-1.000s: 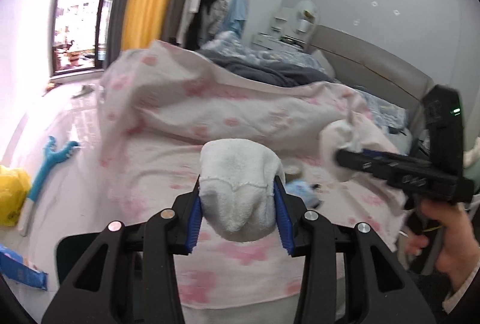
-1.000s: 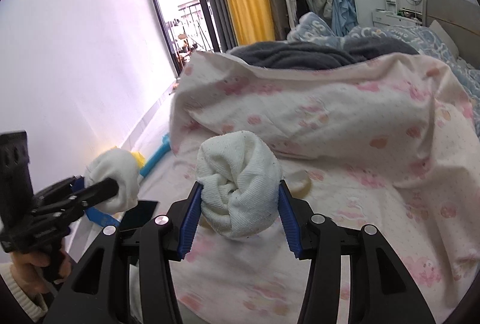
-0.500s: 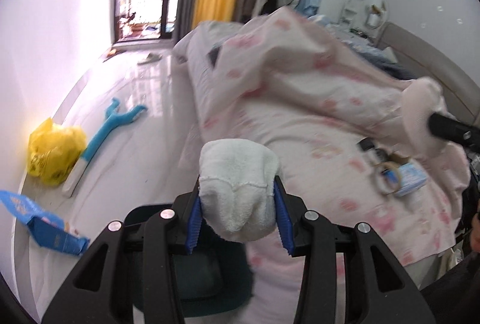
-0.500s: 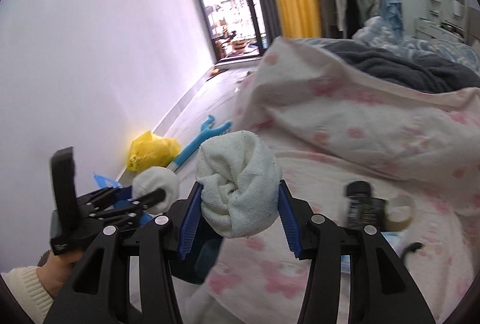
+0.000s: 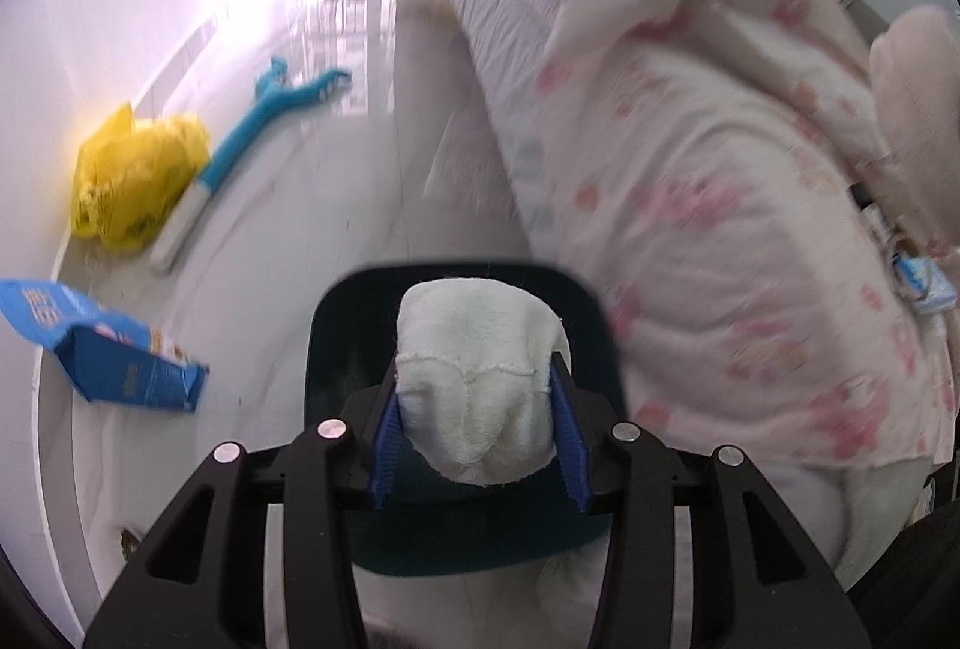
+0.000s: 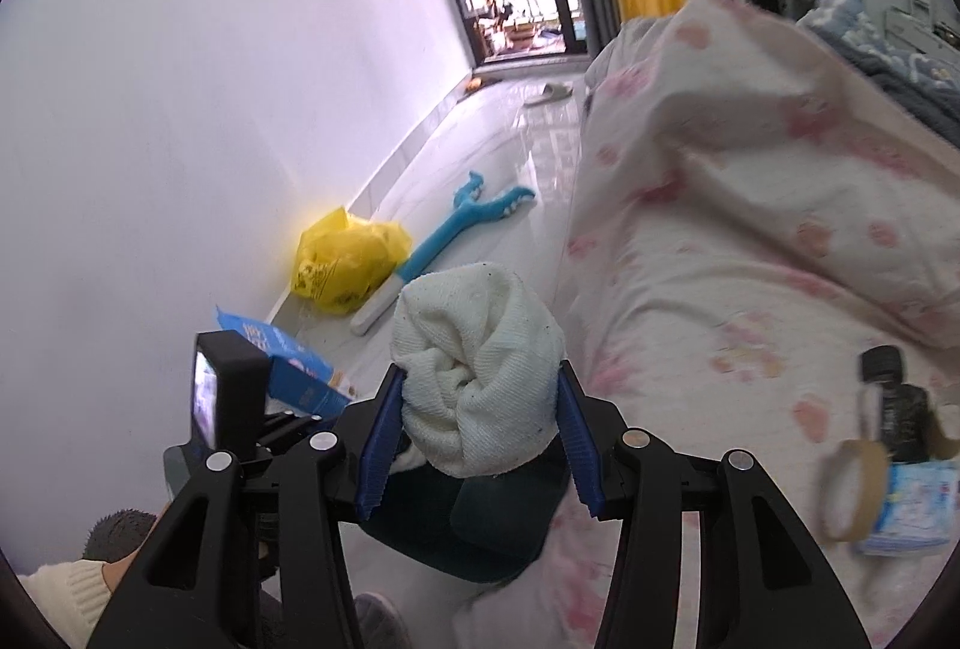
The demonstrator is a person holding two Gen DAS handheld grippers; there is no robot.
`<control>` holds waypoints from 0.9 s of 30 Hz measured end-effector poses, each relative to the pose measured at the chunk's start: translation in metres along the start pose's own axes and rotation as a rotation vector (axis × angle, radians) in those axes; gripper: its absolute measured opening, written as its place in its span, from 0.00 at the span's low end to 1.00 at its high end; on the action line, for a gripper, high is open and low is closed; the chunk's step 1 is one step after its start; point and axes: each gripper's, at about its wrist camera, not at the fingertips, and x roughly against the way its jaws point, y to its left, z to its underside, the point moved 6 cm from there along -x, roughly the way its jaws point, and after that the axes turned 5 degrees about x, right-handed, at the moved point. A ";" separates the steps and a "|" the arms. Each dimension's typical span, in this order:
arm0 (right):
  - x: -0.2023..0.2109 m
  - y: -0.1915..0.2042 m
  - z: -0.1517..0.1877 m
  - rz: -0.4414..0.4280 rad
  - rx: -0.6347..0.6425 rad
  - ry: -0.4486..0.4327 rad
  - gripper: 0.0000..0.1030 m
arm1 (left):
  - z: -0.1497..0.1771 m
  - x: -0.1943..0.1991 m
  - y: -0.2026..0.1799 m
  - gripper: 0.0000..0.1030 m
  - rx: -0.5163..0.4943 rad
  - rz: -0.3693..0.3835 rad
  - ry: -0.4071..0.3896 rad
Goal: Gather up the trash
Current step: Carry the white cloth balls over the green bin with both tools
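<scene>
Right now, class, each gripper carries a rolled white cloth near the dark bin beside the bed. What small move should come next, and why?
Probably lower the left gripper a little more, then let go. Its white cloth hangs over the dark bin, whose mouth lies directly below, and the pads press on the cloth.

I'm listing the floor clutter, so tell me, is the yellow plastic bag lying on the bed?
No, the yellow plastic bag sits on the floor against the wall, beside the blue long-handled tool, apart from the bed.
</scene>
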 end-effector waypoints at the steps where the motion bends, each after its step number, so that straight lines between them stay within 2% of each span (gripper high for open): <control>1: -0.004 0.004 0.000 -0.003 0.001 0.009 0.49 | 0.003 -0.004 0.003 0.46 0.007 0.001 0.019; 9: -0.044 0.028 0.007 -0.010 -0.013 0.088 0.49 | 0.019 -0.021 0.026 0.49 0.053 0.023 0.115; 13: -0.063 0.032 0.011 -0.005 -0.030 0.127 0.49 | 0.023 -0.022 0.038 0.57 0.078 0.034 0.131; 19: -0.088 0.037 0.018 0.002 -0.047 0.175 0.49 | 0.019 -0.001 0.052 0.74 0.081 0.048 0.082; 24: -0.106 0.041 0.027 0.001 -0.062 0.208 0.49 | 0.016 0.017 0.068 0.78 0.076 0.021 0.025; 27: -0.119 0.043 0.034 0.009 -0.059 0.233 0.49 | 0.011 0.034 0.077 0.79 0.059 -0.014 -0.045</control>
